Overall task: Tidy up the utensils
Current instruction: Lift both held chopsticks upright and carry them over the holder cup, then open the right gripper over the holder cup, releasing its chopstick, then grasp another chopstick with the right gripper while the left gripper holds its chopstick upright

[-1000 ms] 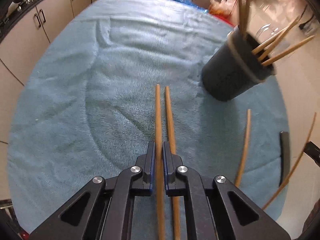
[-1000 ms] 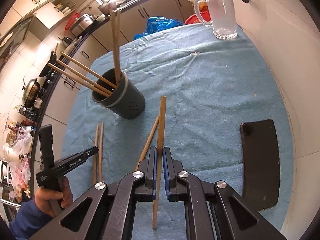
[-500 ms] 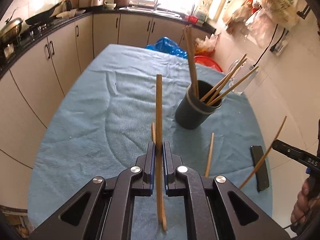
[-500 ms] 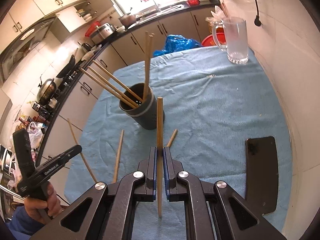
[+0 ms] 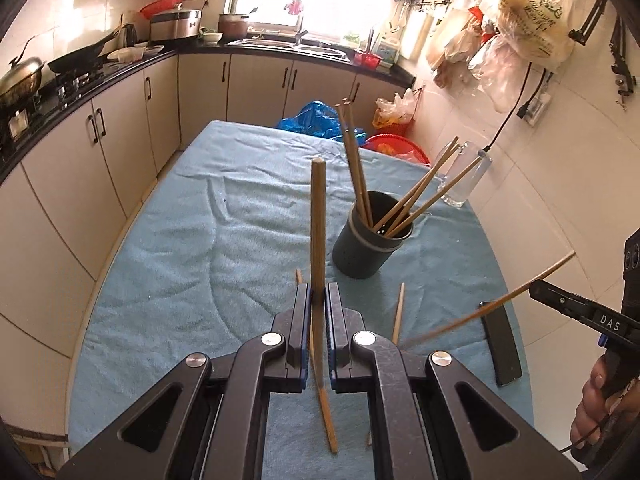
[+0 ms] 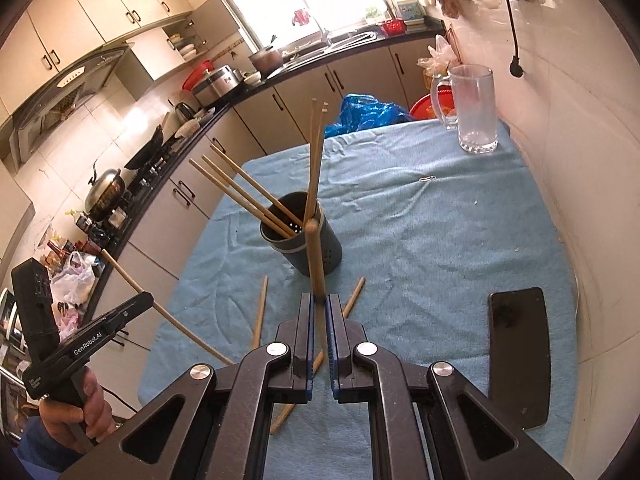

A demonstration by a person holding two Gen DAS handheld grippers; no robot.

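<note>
A dark utensil cup (image 5: 368,252) stands on the blue towel (image 5: 200,248) and holds several wooden chopsticks; it also shows in the right wrist view (image 6: 316,244). My left gripper (image 5: 318,300) is shut on a chopstick (image 5: 318,216) held above the towel, short of the cup. My right gripper (image 6: 319,308) is shut on another chopstick (image 6: 315,256), also raised, its tip near the cup. Two loose chopsticks (image 6: 260,310) (image 6: 352,300) lie on the towel in front of the cup.
A black phone (image 6: 520,348) lies on the towel at the right. A glass mug (image 6: 474,110) stands at the far right corner. Kitchen cabinets (image 5: 100,140) run along the left, and a white wall (image 6: 592,184) borders the right.
Both grippers have lifted their chopsticks off the towel and pulled up and back, so the cup and table now sit farther away. One chopstick stayed where the left gripper picked up.
</note>
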